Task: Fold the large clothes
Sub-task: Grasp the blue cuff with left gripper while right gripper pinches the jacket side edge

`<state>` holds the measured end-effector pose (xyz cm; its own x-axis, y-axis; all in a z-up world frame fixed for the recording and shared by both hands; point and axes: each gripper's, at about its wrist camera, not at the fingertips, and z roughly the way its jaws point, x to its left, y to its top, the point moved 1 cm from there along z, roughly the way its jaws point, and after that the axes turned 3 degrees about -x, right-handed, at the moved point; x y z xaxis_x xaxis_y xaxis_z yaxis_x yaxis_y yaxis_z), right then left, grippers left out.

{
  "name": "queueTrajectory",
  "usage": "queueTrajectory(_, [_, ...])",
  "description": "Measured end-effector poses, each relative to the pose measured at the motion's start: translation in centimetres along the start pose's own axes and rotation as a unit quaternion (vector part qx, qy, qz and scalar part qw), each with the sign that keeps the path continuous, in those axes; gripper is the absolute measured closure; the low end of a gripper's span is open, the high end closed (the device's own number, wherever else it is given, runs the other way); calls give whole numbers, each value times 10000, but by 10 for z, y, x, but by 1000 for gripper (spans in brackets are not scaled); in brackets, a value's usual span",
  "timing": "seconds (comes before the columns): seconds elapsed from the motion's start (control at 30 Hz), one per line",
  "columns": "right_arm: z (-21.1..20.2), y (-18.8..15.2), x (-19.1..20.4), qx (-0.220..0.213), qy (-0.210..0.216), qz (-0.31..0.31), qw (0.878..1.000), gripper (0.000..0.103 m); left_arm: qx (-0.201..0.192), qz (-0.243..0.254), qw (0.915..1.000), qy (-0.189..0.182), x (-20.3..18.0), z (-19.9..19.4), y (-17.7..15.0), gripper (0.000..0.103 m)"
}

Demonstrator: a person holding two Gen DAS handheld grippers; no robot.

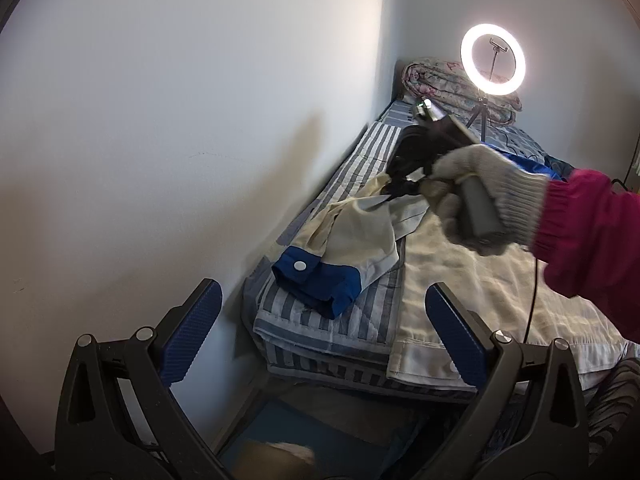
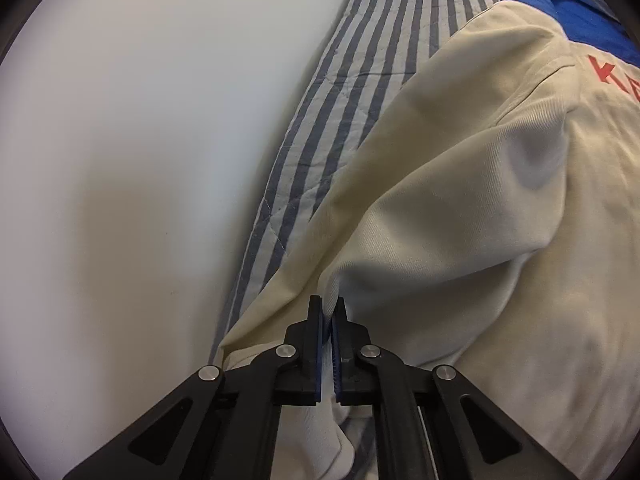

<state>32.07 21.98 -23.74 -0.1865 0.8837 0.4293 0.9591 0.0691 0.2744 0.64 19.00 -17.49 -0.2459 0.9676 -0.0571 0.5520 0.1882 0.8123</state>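
Cream jacket (image 2: 460,208) with blue cuff (image 1: 316,280); blue-striped mattress (image 2: 360,80).

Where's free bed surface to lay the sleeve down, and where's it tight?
Free: the striped sheet strip between the wall and the jacket, and the near corner in front of the blue cuff. Tight: the bed's head, with the ring light and rolled quilt. The right gripper is shut on the sleeve; the left gripper is open.
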Motion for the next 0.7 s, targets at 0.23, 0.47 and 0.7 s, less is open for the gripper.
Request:
queueTrajectory(0.23, [-44,-19,-31,-200,161,-65,9996,103,122,211,9993,-268,-15,17,9,13])
queueTrajectory(0.47, [-63,-50,-85,-222,164,-7,9996,103,440,-17,9969,-649,-17,53,19,18])
queueTrajectory(0.7, [-64,-66,-143,-181,267,207,9993,103,950,-315,9904,-954,-19,120,32,24])
